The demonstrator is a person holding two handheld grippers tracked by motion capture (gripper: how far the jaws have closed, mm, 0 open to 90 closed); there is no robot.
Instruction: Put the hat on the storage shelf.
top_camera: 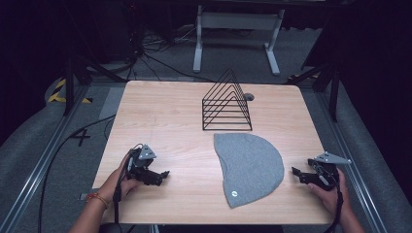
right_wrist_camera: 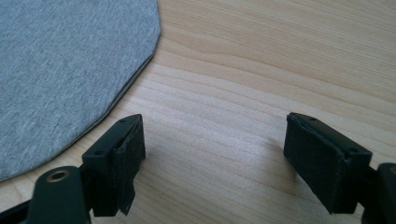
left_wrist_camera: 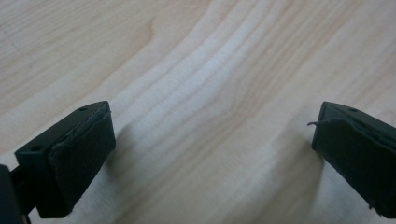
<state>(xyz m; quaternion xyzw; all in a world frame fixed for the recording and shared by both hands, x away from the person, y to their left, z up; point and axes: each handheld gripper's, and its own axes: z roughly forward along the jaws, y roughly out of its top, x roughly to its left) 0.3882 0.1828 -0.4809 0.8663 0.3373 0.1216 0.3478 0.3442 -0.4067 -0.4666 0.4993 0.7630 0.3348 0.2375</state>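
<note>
beside grey cap [top_camera: 248, 167], right gripper [top_camera: 297, 174] seemingly empty.

Left claw [left_wrist_camera: 212, 154] wide open, nothing btwn jaws, bare wood table [left_wrist_camera: 196, 70] below.

cloth [top_camera: 250, 167] on table [top_camera: 160, 116] | rack [top_camera: 227, 103] behind cloth | left tool [top_camera: 163, 177] left, right tool [top_camera: 295, 172] right

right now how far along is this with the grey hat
Nothing looks done yet: the grey hat lies flat on the table, below the wire rack. In hand: nothing; the left gripper and right gripper are open and empty, either side of it. Left: gripping and moving the hat.
</note>
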